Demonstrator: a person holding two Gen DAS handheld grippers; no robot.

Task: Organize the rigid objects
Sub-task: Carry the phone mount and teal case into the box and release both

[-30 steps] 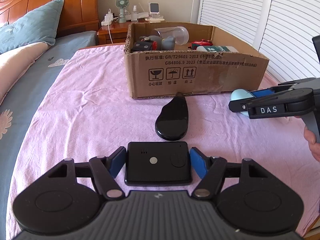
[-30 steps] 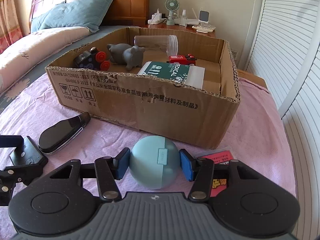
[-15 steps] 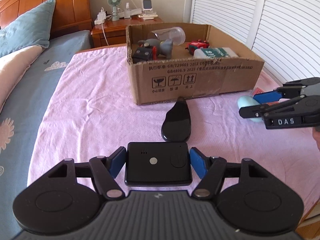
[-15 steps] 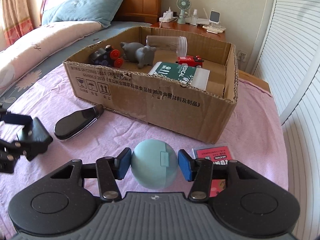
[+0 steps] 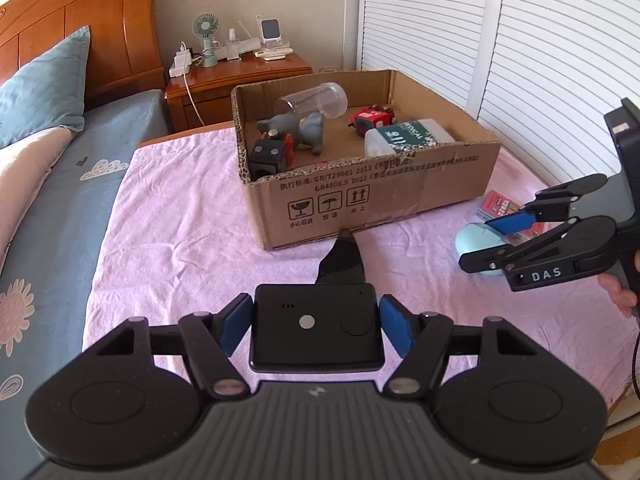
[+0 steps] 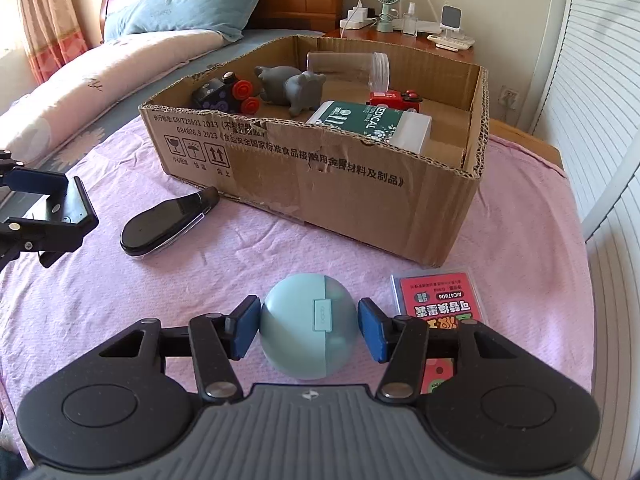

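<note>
Now | left gripper (image 5: 316, 326) pinches flat black box (image 5: 316, 328) | right gripper (image 6: 308, 330) clasps round pale-blue case (image 6: 308, 330)

Left gripper (image 5: 316, 326) clamps a black device (image 5: 316, 328), in front of the cardboard box (image 5: 360, 200). Right of the box, right gripper (image 5: 496, 240) brackets a blue ball (image 5: 474, 240), apparently gripping it. Black case (image 5: 342, 262) lies against the box front.

Box (image 6: 320, 184) wall blocks ahead; free room betw toys (image 6: 288, 88) & right wall.
</note>
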